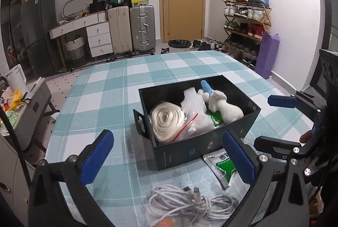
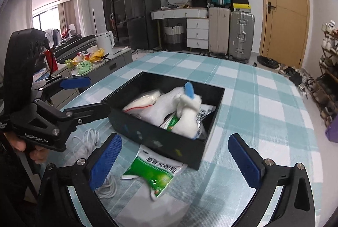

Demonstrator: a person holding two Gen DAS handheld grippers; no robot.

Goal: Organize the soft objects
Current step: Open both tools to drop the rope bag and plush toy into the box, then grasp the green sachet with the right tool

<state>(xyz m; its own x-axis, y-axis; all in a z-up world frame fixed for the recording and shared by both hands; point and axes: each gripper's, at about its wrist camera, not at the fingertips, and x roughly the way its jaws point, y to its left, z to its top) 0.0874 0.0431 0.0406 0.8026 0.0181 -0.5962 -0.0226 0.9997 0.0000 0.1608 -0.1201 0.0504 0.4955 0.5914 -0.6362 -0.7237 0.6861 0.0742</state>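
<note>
open black cardboard box (image 1: 202,142) holds coiled cream fabric roll (image 1: 166,121), bubble wrap, fluffy white plush (image 1: 224,108) | near side: glossy green sachet (image 2: 154,172), tangled white cable (image 1: 190,201) | left gripper (image 1: 169,157), right gripper (image 2: 179,161) wide, empty

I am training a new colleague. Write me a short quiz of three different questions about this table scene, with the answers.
1. True or false: the white plush rabbit lies inside the black cardboard box.
2. Which lies outside the box? A) rolled cream cloth B) coiled white cable C) bubble wrap sheet
3. Fill in: the green and white sachet lies on the checked ____.

Key: 1 true; 2 B; 3 tablecloth.
</note>
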